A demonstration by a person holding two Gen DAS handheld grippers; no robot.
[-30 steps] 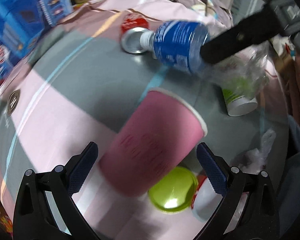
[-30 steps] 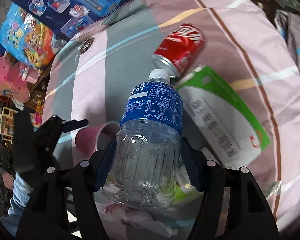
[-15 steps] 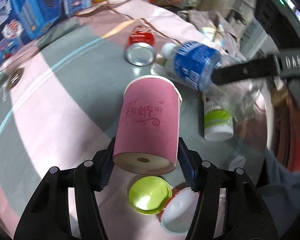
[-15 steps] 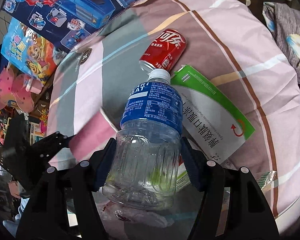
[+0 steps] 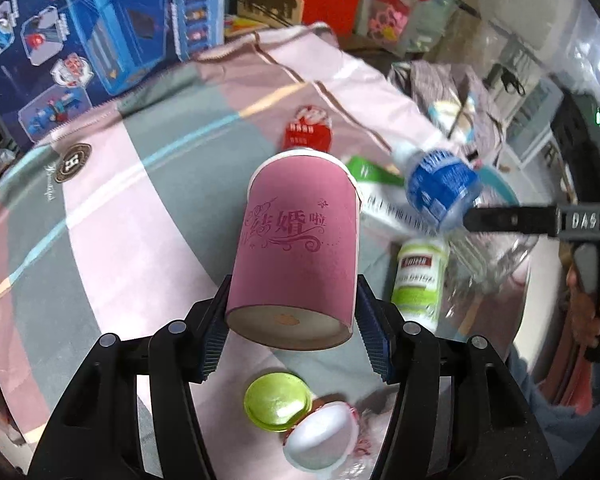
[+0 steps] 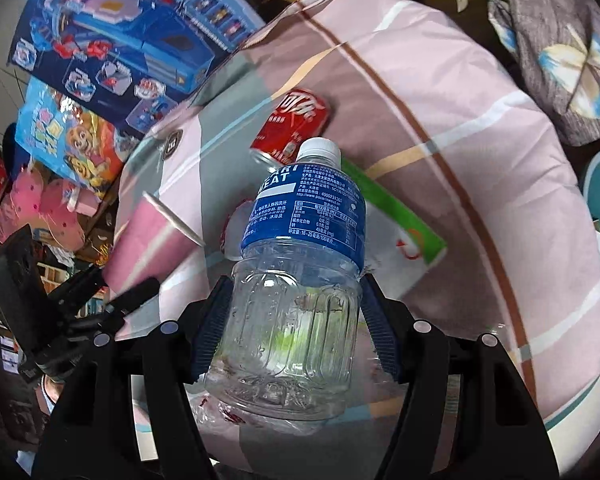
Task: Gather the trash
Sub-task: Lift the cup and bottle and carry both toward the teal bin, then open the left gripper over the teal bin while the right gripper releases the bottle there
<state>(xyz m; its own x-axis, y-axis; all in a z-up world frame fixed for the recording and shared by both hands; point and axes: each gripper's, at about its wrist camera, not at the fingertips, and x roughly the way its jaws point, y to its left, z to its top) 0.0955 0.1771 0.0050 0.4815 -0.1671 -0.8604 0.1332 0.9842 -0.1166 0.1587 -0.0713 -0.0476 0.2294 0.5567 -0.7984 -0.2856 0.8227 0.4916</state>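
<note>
My left gripper (image 5: 292, 332) is shut on a pink paper cup (image 5: 296, 248), held base toward the camera above the checked cloth (image 5: 140, 208). My right gripper (image 6: 296, 328) is shut on an empty clear plastic bottle (image 6: 300, 264) with a blue label and white cap, lifted off the cloth. The bottle also shows at the right of the left wrist view (image 5: 444, 192). The cup shows at the left of the right wrist view (image 6: 148, 240). A red cola can (image 6: 292, 128) lies on the cloth beyond the bottle.
On the cloth lie a white-and-green pill bottle (image 5: 420, 280), a green lid (image 5: 276, 404), a white round cap (image 5: 320, 440) and a green-and-white paper packet (image 6: 404, 232). Blue toy boxes (image 6: 132, 32) stand behind. A teal bin rim (image 6: 596, 184) is at the right.
The left gripper closed on the pink cup and lifted it off the cloth. The right gripper has kept hold of the bottle and risen a little.
</note>
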